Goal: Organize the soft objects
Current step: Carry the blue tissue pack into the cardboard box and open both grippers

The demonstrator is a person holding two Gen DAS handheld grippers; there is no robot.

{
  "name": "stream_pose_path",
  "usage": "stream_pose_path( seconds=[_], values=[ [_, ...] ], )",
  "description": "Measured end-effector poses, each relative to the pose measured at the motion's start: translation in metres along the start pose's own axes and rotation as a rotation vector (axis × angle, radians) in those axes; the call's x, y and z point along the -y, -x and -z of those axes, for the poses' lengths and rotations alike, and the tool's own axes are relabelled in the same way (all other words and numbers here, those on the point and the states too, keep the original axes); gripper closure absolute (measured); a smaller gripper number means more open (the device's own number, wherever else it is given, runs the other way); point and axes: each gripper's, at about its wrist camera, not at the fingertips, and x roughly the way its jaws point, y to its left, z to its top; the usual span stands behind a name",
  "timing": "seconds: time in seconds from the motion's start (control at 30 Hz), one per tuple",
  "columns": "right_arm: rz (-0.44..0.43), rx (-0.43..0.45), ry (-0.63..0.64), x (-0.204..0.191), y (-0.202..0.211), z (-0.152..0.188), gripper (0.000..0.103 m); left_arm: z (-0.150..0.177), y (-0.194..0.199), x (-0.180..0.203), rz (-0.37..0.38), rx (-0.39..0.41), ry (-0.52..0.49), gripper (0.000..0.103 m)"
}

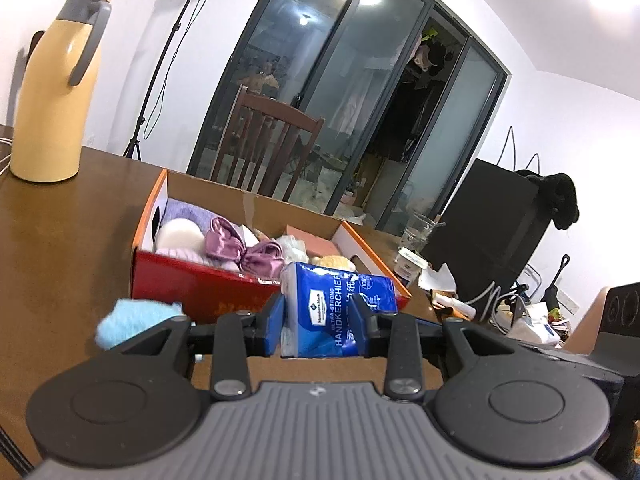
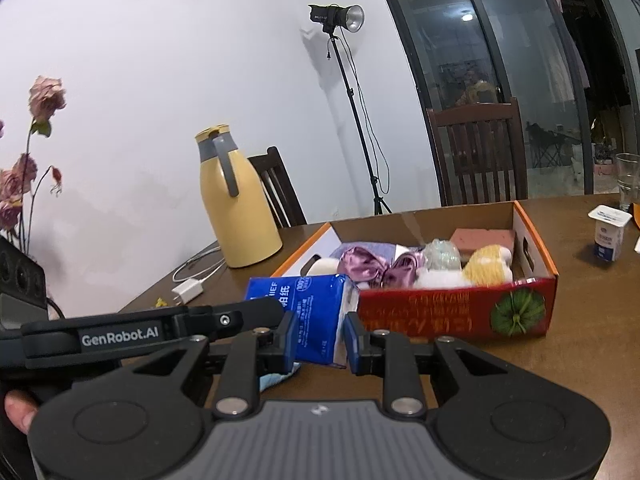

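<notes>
A blue tissue pack [image 1: 332, 320] hangs just in front of the red-and-orange cardboard box [image 1: 192, 284], held from both sides. My left gripper [image 1: 320, 308] is shut on it, and so is my right gripper [image 2: 320, 332]; the pack [image 2: 296, 300] tilts between the pads. The left gripper's arm [image 2: 120, 336] crosses the right wrist view. The box [image 2: 440, 316] holds purple satin scrunchies [image 1: 240, 248], a white plush ball [image 1: 180, 236], yellow-white knitwear [image 2: 488, 264] and a pink sponge [image 2: 484, 238]. A light blue cloth [image 1: 132, 320] lies on the table beside the box.
A yellow thermos jug [image 2: 236, 200] stands at the table's far left, with a white charger and cable [image 2: 188, 290] near it. A yogurt cup [image 2: 608, 236] and a glass [image 2: 628, 176] sit right of the box. Wooden chairs [image 2: 480, 152] and a light stand [image 2: 360, 120] are behind the table.
</notes>
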Motion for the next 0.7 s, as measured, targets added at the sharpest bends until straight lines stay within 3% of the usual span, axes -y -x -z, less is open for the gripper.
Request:
stream_pose_path(
  seconds=[0.47,0.7],
  values=[
    [0.005,-0.037,-0.031,0.034,-0.07,-0.036,0.079,-0.04,-0.073,-0.021,-0.036,-0.046,-0.057,0.068],
    [0.016,-0.076,-0.087,0.06,-0.112,-0.043,0.079,-0.044,-0.114,-0.044,-0.044,-0.094,-0.016,0.068]
  ],
)
